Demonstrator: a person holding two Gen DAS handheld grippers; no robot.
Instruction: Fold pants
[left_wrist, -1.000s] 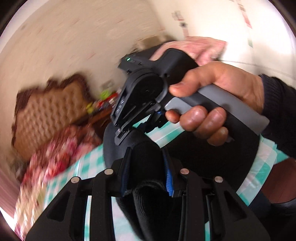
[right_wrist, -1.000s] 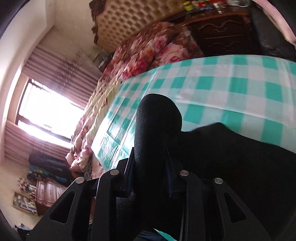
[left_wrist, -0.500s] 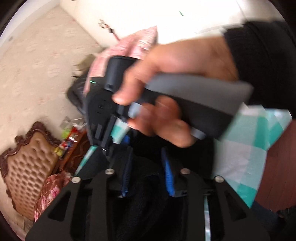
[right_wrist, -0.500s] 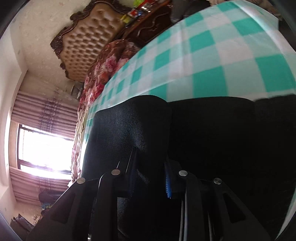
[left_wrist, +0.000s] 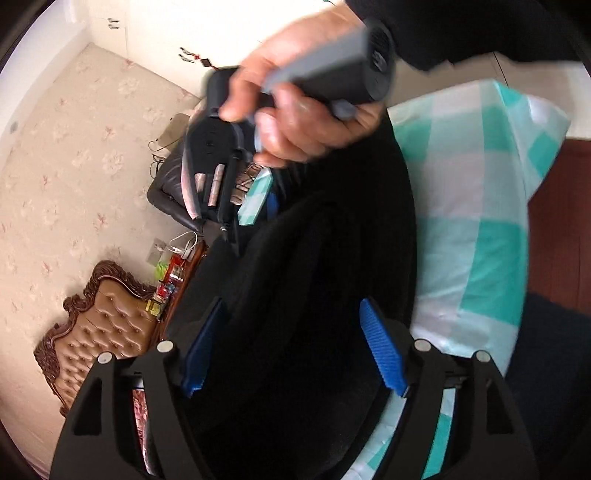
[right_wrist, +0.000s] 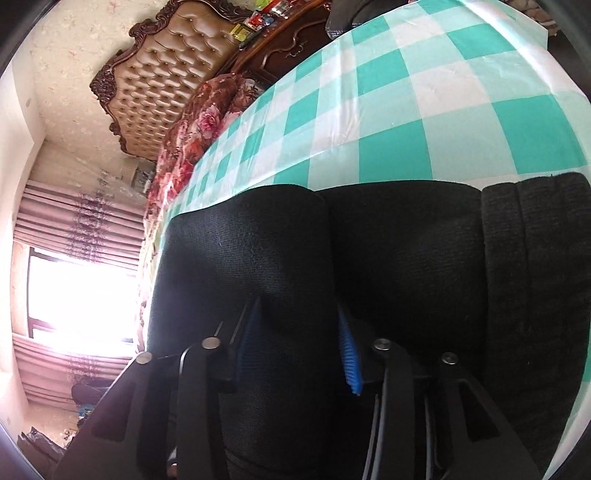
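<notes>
The black pants (left_wrist: 325, 266) lie in folded layers on the green-and-white checked cloth (left_wrist: 476, 206). My left gripper (left_wrist: 291, 328) is open, its blue pads wide apart with black cloth lying loose between them. My right gripper (right_wrist: 295, 325) is shut on a fold of the pants (right_wrist: 369, 240), which fill the lower half of the right wrist view. In the left wrist view the right gripper (left_wrist: 221, 177) shows just beyond the pants, held by a hand.
The checked cloth (right_wrist: 406, 85) stretches away past the pants. A tufted brown headboard (right_wrist: 166, 74) and a floral quilt (right_wrist: 207, 122) lie beyond it. A bright window (right_wrist: 81, 295) is at the left. A dark chair (left_wrist: 170, 192) stands by the wall.
My left gripper has opened and let go of the pants. The pants have come down onto the cloth. My right gripper still grips its fold.
</notes>
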